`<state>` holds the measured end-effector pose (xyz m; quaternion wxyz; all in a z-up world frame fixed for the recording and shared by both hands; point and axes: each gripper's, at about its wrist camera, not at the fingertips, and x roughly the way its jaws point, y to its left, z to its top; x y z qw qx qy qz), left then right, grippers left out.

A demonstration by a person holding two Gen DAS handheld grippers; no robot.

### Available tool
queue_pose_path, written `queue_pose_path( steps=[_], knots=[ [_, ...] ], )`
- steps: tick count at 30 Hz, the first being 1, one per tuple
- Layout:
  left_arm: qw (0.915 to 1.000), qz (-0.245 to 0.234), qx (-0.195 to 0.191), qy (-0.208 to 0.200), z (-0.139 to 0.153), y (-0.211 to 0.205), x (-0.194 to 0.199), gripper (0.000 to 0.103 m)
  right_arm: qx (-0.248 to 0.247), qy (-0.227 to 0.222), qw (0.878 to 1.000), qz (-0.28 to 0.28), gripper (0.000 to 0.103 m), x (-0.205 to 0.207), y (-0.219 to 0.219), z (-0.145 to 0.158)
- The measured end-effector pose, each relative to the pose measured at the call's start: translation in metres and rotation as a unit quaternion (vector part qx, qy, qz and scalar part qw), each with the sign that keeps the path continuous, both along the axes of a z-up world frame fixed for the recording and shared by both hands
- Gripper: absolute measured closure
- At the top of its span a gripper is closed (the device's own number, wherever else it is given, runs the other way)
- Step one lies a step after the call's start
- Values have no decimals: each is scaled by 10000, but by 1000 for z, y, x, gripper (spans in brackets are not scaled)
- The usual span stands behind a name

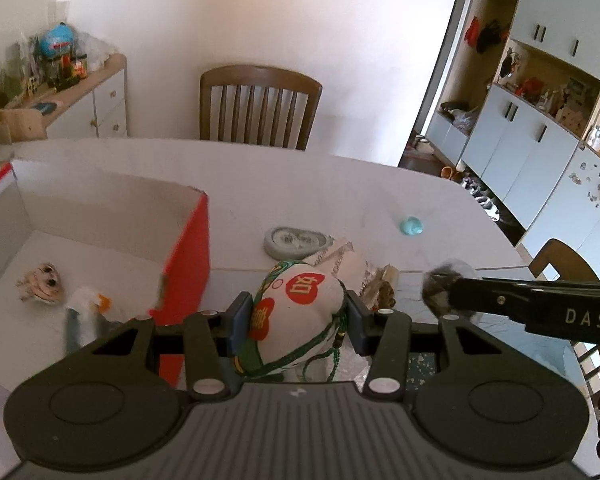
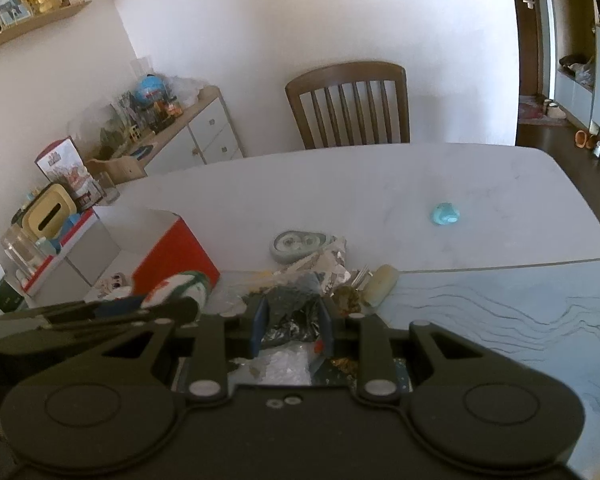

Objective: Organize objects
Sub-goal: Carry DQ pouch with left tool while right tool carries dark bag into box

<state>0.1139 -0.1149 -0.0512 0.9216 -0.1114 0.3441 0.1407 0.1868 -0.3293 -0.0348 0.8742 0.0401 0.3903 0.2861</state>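
Note:
My left gripper [image 1: 298, 316] is shut on a white cloth pouch [image 1: 300, 300] with red heart patches and a green cord, held above the table. The pouch [image 2: 180, 288] also shows at the left of the right wrist view. My right gripper [image 2: 292, 320] is shut on a dark grey fuzzy item [image 2: 290, 308]. In the left wrist view that item [image 1: 436, 286] sticks out of the right gripper's tip at the right. An open box with a red side [image 1: 188, 248] stands at the left, with a small big-eyed figurine [image 1: 44, 284] and a white toy [image 1: 86, 304] in it.
On the white table [image 2: 380, 184] lie a grey oval case [image 2: 300, 246], crumpled wrappers [image 2: 332, 264], a pale yellowish piece [image 2: 380, 284] and a small blue object [image 2: 445, 214]. A wooden chair [image 1: 260, 104] stands at the far side. A tissue box [image 2: 48, 216] and glasses crowd the left.

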Motion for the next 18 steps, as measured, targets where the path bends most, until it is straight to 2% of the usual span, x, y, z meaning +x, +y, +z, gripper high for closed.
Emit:
queue_pose_path(
  steps=[9,18],
  knots=[
    [9997,-132,-31,-192,43,26,-25,55,129,-180,9997,-102,76,-19,1,25],
    [9994,-111,93,-311,79,73,-46,55,198,-389,9990,-8,76,-36,37,45]
  ],
)
